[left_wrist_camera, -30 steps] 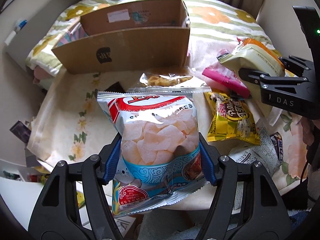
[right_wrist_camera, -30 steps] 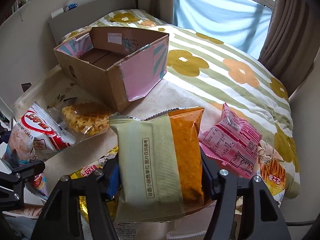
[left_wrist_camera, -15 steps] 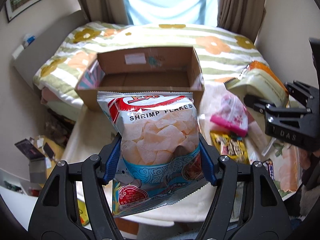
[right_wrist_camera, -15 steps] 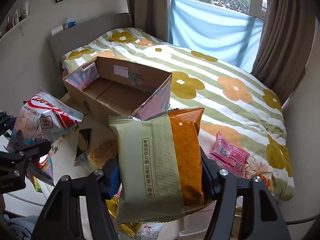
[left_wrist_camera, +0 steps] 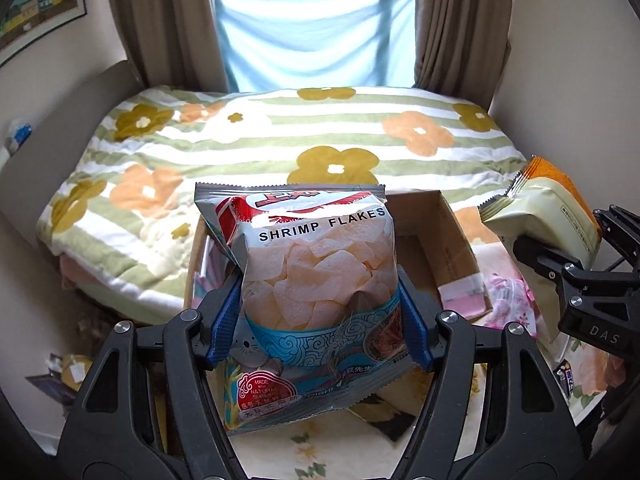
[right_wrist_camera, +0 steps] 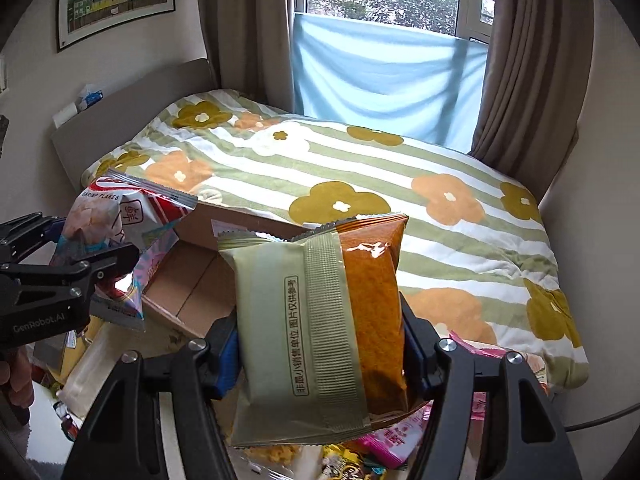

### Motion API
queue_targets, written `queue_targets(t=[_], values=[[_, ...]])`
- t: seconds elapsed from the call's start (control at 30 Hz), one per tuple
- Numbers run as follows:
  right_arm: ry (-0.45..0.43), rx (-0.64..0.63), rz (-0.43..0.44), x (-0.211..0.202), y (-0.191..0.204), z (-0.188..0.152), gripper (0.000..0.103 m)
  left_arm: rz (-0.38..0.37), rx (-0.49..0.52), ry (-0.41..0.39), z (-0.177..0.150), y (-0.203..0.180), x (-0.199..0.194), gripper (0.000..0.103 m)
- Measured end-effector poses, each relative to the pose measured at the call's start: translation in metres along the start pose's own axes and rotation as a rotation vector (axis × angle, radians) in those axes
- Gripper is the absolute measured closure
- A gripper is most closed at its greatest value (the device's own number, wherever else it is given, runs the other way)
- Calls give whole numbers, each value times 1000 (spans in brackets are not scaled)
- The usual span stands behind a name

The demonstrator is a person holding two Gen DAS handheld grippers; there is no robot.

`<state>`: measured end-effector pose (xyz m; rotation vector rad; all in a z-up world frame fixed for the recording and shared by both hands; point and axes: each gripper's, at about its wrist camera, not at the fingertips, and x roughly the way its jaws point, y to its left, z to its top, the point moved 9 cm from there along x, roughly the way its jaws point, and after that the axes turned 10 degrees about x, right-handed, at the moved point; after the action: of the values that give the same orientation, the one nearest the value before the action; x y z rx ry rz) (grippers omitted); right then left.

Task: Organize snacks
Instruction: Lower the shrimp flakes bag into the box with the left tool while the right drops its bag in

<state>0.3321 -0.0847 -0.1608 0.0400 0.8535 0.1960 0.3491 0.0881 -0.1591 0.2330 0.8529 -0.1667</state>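
My left gripper (left_wrist_camera: pixel 318 320) is shut on a shrimp flakes bag (left_wrist_camera: pixel 312 272) and holds it upright above the near side of an open cardboard box (left_wrist_camera: pixel 448 248). My right gripper (right_wrist_camera: pixel 320 344) is shut on a pale green and orange snack pack (right_wrist_camera: pixel 320 320), held upright in the air. That pack (left_wrist_camera: pixel 548 208) and the right gripper (left_wrist_camera: pixel 560 268) show at the right of the left wrist view. The shrimp flakes bag (right_wrist_camera: pixel 120 220) and the left gripper (right_wrist_camera: pixel 76 256) show at the left of the right wrist view, over the box (right_wrist_camera: pixel 192 284).
The box rests at the foot of a bed with a green striped flower blanket (left_wrist_camera: pixel 280 140). Pink snack packets (left_wrist_camera: pixel 508 300) lie right of the box, and more packets (right_wrist_camera: pixel 392 440) lie below my right gripper. Curtains and a window are behind the bed.
Both grippers have risen with their bags and tilted up toward the bed and window. The shrimp flakes bag now hangs over the box; the loose snacks have dropped out of the left view.
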Motion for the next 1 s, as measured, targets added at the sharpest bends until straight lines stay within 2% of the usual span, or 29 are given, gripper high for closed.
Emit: queue_targets(t=[0.2,0.43,0.5,0.53,0.57,0.7,1.0], values=[[29,92,-48,37,15,16,42,-64,25,48,14,35,57,38],[91,161,-75,71,23,16,42,-147,22,148,0,44,111,37],[103,172,-78,76,25,14,42,-166,27,150,-3,43,114,27],[107,177,-80,77,25,14,42,-170,31,145,-5,43,113,11],[109,182,-81,77,25,13,42,-167,35,140,-6,41,112,0],[120,208,-88,80,25,12,42,-168,76,148,-15,36,109,0],[174,235,-70,94,34,-4,42,-152,56,151,-33,42,96,0]])
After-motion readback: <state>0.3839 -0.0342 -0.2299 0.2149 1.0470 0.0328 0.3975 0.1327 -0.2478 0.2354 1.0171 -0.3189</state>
